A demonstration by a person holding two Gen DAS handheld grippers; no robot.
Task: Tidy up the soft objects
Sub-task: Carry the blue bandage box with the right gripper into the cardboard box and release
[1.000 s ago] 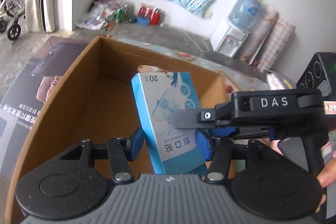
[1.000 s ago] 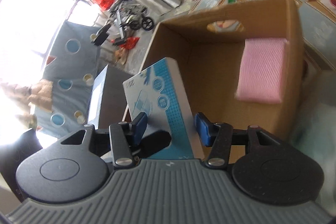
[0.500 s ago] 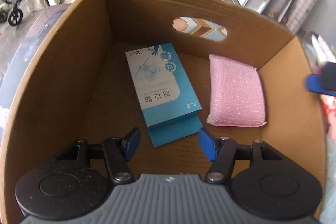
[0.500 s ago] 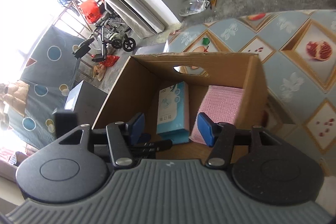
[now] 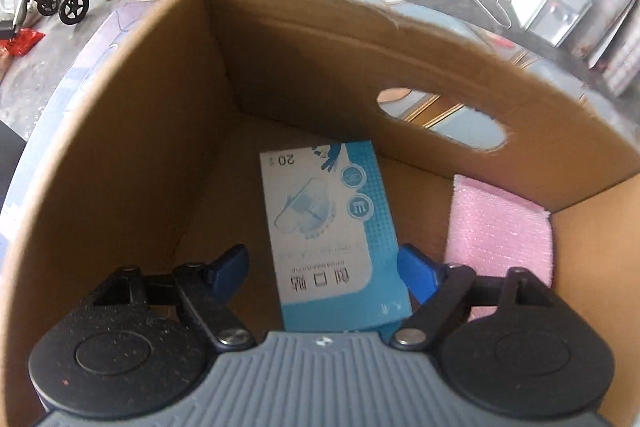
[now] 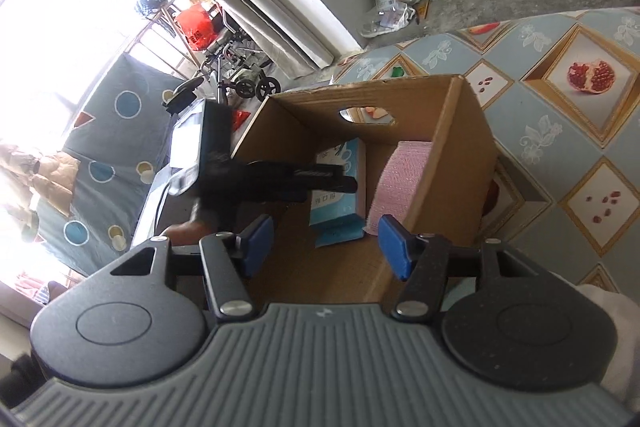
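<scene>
I am looking down into the cardboard box (image 5: 120,155), where the blue bandage box (image 5: 332,223) is lying flat beside the pink sponge (image 5: 500,227). My left gripper (image 5: 322,273) has just been opening, clear of it; my right gripper (image 6: 326,243) is hovering outside, likewise spreading, empty.

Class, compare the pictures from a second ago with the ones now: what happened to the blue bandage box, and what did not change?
The blue bandage box, upright between both grippers a second ago, was let go and now lies flat on the cardboard box floor. The left gripper jaws have just been opening and hang over it, clear of it; the right gripper, also opening, has pulled back outside. The pink sponge stayed put.
</scene>
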